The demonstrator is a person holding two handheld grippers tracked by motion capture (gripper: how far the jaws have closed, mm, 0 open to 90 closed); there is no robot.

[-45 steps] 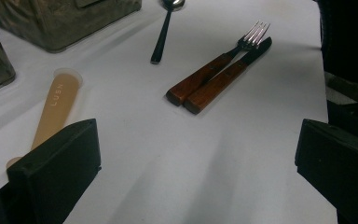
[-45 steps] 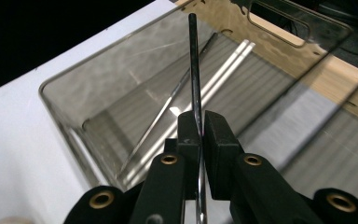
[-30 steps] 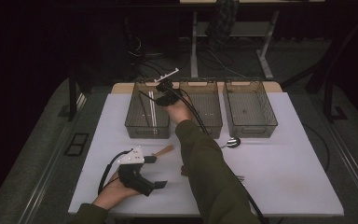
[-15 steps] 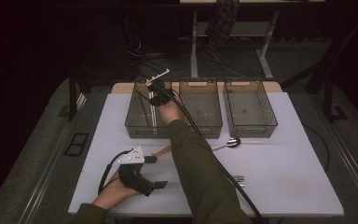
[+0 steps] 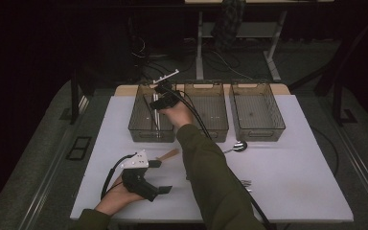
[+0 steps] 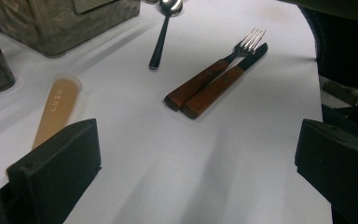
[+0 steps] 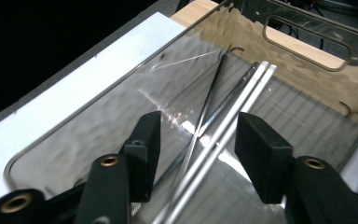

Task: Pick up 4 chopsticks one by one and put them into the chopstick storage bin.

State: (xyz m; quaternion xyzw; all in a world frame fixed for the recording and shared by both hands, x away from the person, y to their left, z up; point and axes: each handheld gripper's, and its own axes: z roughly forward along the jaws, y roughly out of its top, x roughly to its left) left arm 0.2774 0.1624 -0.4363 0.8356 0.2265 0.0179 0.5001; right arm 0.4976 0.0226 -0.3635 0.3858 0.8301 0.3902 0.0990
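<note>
My right claw (image 7: 193,140) hangs over the leftmost bin (image 5: 139,125) of three clear bins lined along the table's far edge, and its jaws have just been opening: a second ago they were pinched nearly shut, and now they stand spread with nothing pressed between the pads. Below the gap, on the bin's floor, lie the thin metal chopsticks (image 7: 233,109) (several slim rods, crossing slightly, their far ends toward the bin's far wall). I judge this as a release just made, so this piece of cutlery counts as sorted and my right hand (image 5: 178,114) is free to come back for more. My left claw (image 5: 161,176) rests near the table's near left corner, jaws spread wide and empty, pointing across the white table (image 5: 292,182). What remains for me lies on the bare table: a pale wooden spoon handle (image 6: 56,109) just ahead of the left jaw, a dark-handled spoon (image 6: 164,30) close to the front wall of the middle bin (image 5: 210,125), and a wooden-handled fork (image 6: 216,67) and knife (image 6: 226,81) lying side by side, touching, nearer the near edge.
</note>
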